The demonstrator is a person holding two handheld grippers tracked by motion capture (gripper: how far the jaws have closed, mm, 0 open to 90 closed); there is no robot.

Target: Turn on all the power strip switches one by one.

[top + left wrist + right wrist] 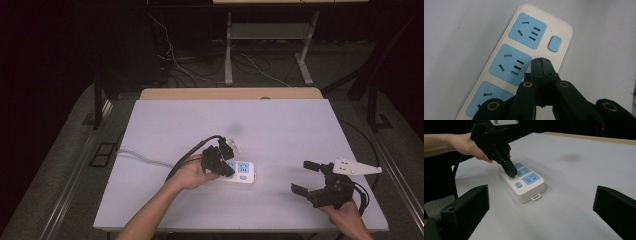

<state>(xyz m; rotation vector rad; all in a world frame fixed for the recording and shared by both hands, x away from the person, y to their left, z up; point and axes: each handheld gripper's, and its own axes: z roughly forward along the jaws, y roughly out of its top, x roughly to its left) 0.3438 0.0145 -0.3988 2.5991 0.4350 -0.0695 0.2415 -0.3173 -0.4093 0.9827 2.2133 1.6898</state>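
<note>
High view: my left gripper (226, 169), jaws pressed together and empty, sets its tips on the white plastic power strip with blue sockets (241, 172), which lies near the front edge of the pale grey table (280, 125). My right gripper (303, 176) hovers wide open by the front right corner. Dark floor with cables (250, 65) lies beyond.

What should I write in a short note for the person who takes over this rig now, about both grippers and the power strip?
Left gripper: jaws shut, empty, tips down on the power strip near its blue button; whether they press it I cannot tell.
Right gripper: open, empty, held above the table to the right, apart from the strip.
Power strip: lies flat near the table's middle, nothing plugged into its sockets, cable running off to the left.
Done: the left gripper has reached the strip.
Left: probably to press the button; check the tip position first.
</note>
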